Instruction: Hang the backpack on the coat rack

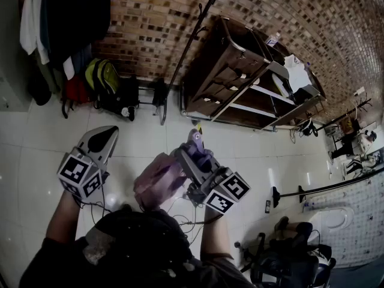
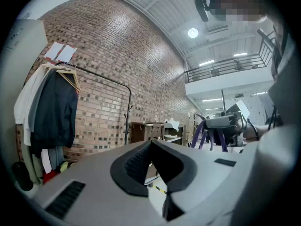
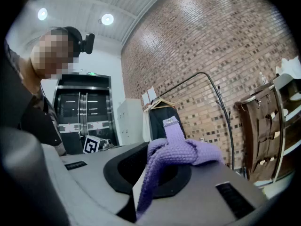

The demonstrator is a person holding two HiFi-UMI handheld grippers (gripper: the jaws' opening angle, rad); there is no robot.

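- The right gripper has its jaws closed on a purple woven strap. The strap bunches over the jaw tips and one end trails down into the gap between them. How far it runs past the tips is hidden by its own folds.
- From the head view, the backpack hangs just beside that gripper, in front of the person's chest. It shows as a blurred pink-purple mass. Its lower part is cut off by the person's dark clothing, so its shape and other straps cannot be made out.
- The left gripper has its jaw tips together with nothing between them. Only a sliver of pale floor shows through the slot below the tips. It is held level, to the left of the backpack and apart from it.
- The coat rack is a thin dark pole with hooks, standing against the brick wall, well apart from both grippers. Its foot is lost among dark things on the floor.
- Left of the pole a garment rail carries hanging clothes. In the head view the picture's edge cuts these off.
- Right of the pole stands a wooden shelf unit, with items on its top too small to tell.
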